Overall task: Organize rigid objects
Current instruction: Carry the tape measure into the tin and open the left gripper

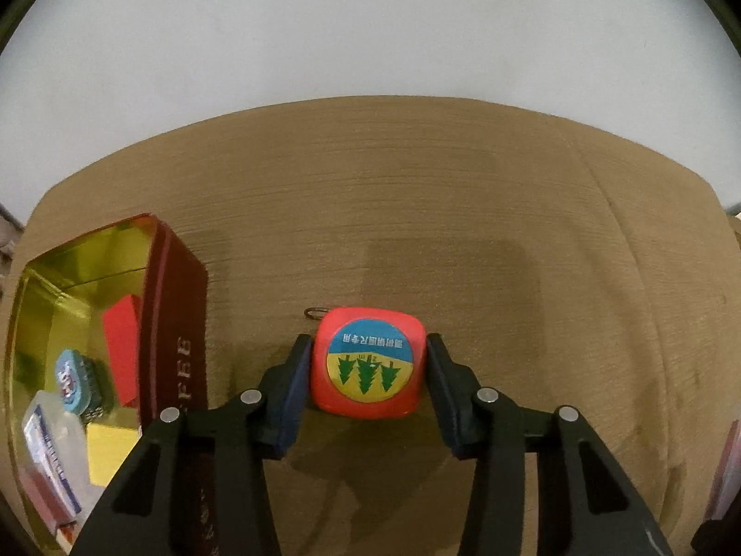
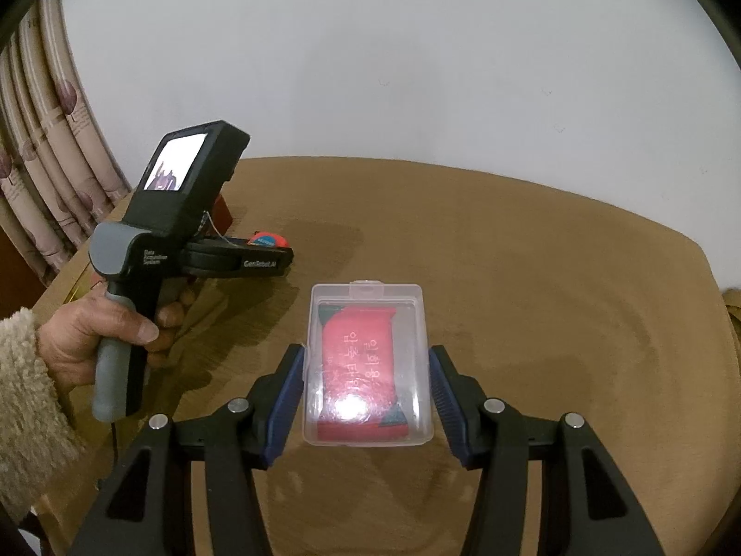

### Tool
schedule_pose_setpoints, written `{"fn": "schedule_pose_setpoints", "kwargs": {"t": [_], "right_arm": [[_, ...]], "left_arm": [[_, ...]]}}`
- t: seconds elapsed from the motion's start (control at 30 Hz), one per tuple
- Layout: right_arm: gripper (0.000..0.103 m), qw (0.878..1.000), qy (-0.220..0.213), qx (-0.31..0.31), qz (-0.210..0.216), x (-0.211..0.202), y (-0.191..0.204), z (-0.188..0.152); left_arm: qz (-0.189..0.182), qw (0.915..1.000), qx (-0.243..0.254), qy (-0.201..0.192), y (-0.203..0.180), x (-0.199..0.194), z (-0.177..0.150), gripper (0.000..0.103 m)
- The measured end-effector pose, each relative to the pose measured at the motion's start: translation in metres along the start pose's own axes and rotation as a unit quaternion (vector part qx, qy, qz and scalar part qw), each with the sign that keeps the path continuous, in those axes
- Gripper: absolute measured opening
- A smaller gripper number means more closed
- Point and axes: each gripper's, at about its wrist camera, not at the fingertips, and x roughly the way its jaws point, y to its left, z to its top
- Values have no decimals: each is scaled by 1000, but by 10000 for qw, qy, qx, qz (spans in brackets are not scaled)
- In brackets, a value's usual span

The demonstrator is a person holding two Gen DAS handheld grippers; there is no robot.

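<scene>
Gripping a red tape measure [image 1: 367, 363] left gripper [image 1: 366, 356], right gripper [image 2: 368, 361] clamps clear case [image 2: 368, 363].

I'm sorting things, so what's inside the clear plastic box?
The clear plastic box holds a red pack with printed writing. Glare hides part of it, and anything beneath the pack is covered.

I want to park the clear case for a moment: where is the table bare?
Bare table lies beyond and right of the clear case. Crowded at left: the tin already holds several items, and the left gripper clamps the red tape measure beside it.
</scene>
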Motion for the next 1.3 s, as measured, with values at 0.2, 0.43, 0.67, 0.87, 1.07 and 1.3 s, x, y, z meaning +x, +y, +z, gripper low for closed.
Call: {"fn": "schedule_pose_setpoints", "kwargs": {"t": [0.2,0.43,0.67,0.87,1.07,1.3], "right_arm": [[55,10000,19,-3,-25,-1,-1,5],[55,10000,53,21,-16,4,0,10],[55,10000,51,-18,-12,9,8,8],[55,10000,84,-13,23,12,7,7],[55,9999,113,-72,31,14,7,12],[55,9998,62,-180,14,7,11,12]], "left_arm": [[-31,9999,62,-123,-11,-18,-5,43],[-10,9995,118,-296,-4,-45,-20,43],[25,9992,196,-338,-5,-61,-24,43],[76,9981,256,-551,-4,-82,-35,43],[215,9978,131,-610,23,-103,-47,44],[442,9969,-278,-596,80,-103,-59,44]]}}
